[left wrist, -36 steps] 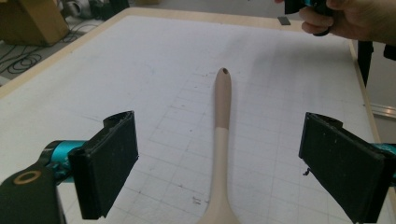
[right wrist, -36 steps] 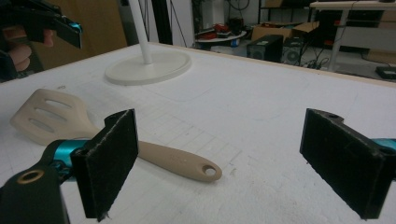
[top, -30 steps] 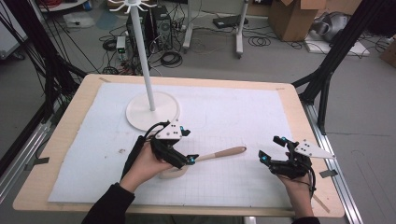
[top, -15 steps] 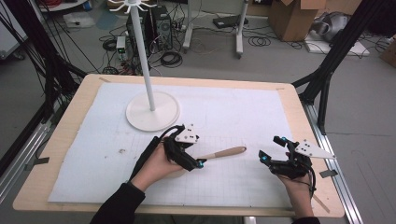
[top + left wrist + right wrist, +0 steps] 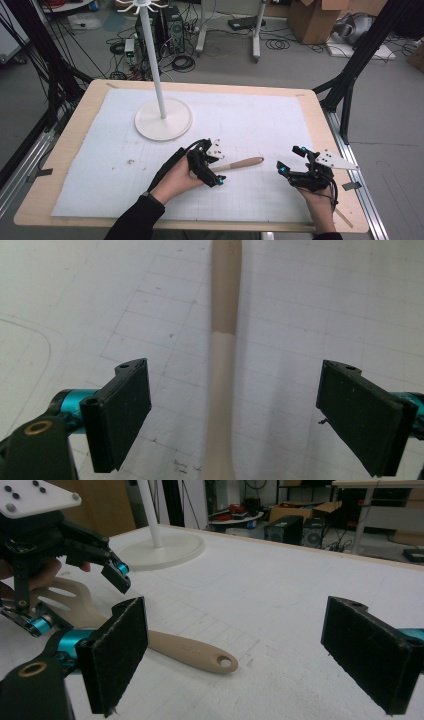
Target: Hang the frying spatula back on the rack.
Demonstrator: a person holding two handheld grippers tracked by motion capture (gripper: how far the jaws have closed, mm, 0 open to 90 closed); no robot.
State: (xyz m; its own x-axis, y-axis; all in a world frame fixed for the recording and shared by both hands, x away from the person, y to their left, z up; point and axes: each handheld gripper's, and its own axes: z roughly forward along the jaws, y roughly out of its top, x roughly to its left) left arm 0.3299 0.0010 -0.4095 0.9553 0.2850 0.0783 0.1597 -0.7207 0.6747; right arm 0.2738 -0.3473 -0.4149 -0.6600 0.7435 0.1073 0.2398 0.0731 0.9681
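Open right tool [image 5: 235,655] faces wooden spatula [image 5: 165,647]

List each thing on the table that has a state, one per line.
Left hand-held gripper: open, jaws either side of the spatula's neck.
Right hand-held gripper: open, holding nothing.
Wooden spatula: lying flat on the mat, not gripped.
White stand: upright.

Open mat [image 5: 260,130] lies between both grippers; the white stand [image 5: 163,118] blocks far-left.

left tongs [image 5: 212,172]: black, teal joints, brass screw | right tongs [image 5: 290,161]: same | sleeves [image 5: 135,220]: black
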